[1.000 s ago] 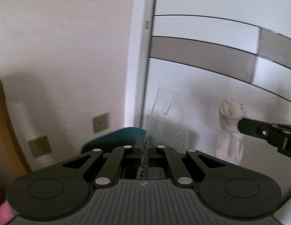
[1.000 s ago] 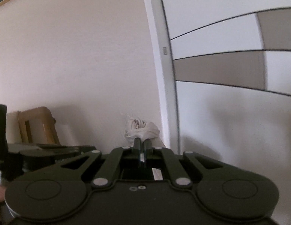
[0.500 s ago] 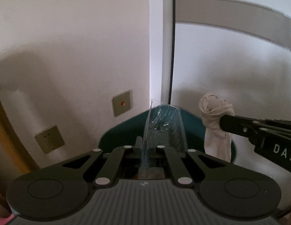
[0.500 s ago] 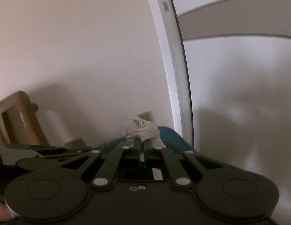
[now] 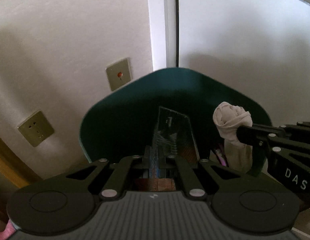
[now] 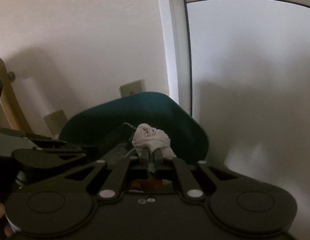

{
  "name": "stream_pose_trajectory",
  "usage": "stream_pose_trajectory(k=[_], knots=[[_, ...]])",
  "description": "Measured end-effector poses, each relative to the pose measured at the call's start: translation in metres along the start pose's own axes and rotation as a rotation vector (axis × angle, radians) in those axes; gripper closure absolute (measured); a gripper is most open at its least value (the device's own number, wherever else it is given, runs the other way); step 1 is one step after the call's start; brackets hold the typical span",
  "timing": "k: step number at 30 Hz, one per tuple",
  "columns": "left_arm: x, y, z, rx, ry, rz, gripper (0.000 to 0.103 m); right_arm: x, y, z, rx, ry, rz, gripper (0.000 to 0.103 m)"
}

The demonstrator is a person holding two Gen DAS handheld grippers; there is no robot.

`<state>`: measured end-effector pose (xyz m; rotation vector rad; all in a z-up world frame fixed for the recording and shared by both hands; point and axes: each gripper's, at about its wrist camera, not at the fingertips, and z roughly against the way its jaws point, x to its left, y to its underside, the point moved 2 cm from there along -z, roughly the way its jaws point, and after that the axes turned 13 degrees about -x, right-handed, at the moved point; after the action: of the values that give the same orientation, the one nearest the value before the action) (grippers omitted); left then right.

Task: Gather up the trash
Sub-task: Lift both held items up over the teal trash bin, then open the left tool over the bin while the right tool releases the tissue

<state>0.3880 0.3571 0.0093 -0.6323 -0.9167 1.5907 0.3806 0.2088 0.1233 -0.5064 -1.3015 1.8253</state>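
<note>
A big green bin (image 5: 135, 108) is sitting by the wall. Over its mouth, the left gripper (image 5: 155, 154) is pinching a clear plastic wrapper (image 5: 175, 138). The right gripper (image 6: 152, 154) is opening around a white crumpled tissue (image 6: 151, 138).

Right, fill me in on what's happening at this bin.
A person is collecting trash with a handheld gripper in each hand, both over a dark green bin. The left gripper is shut on a clear plastic wrapper. The right gripper has a wadded white tissue between its fingers, and its jaws are opening. Neither piece has dropped in yet.
</note>
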Motion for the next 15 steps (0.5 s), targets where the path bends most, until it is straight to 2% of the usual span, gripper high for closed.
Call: stream_pose_trajectory(k=[6,9,13,15], knots=[[-0.005,0.002,-0.003,0.042,0.001,-0.032,0.099,-0.001,0.003,0.004,0.035,0.029,0.029,0.087],[-0.007,0.002,-0.005,0.077,0.022,-0.030,0.099,-0.002,0.003,0.007,0.041,0.037,0.033,0.085],[-0.007,0.002,-0.002,0.085,0.018,-0.015,0.096,-0.002,0.004,0.015,0.030,0.028,0.035,0.081],[-0.007,0.000,0.000,0.089,0.028,0.001,0.096,-0.004,0.003,0.023,0.028,0.027,0.027,0.075]])
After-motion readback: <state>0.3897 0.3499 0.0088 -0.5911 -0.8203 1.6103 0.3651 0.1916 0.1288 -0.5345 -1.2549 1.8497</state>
